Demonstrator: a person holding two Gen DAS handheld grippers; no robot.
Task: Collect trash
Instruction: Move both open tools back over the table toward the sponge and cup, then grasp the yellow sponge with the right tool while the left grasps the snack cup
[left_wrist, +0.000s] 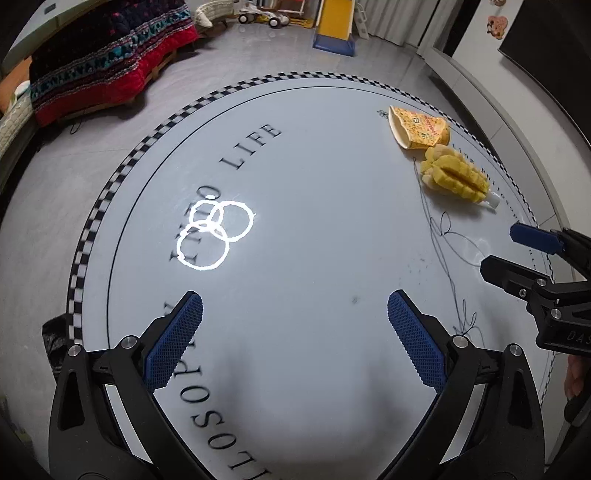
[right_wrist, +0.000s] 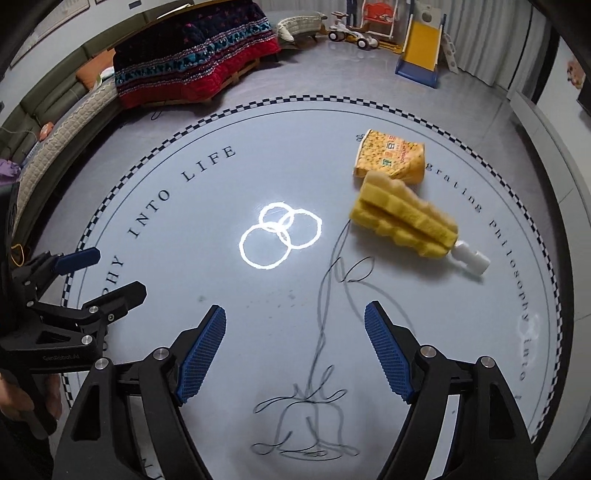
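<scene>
A crushed yellow paper cup (right_wrist: 391, 157) lies on its side on the round white table (right_wrist: 221, 325), at the far right. A yellow sponge brush head with a white stub (right_wrist: 406, 221) lies just in front of it, touching or nearly touching. Both also show in the left wrist view: the cup (left_wrist: 419, 127) and the sponge (left_wrist: 456, 179). My right gripper (right_wrist: 295, 350) is open and empty, hovering above the table short of the sponge. My left gripper (left_wrist: 295, 343) is open and empty over the table's middle. Each gripper shows in the other's view, the right (left_wrist: 517, 254) and the left (right_wrist: 107, 273).
The table has a checkered rim (left_wrist: 122, 173), printed lettering and a line drawing (right_wrist: 317, 369). Beyond it on the floor are a sofa with a red patterned blanket (right_wrist: 192, 62), a toy car (right_wrist: 354, 37) and a small slide (right_wrist: 421, 51). A dark bag (left_wrist: 55, 343) sits by the table's left edge.
</scene>
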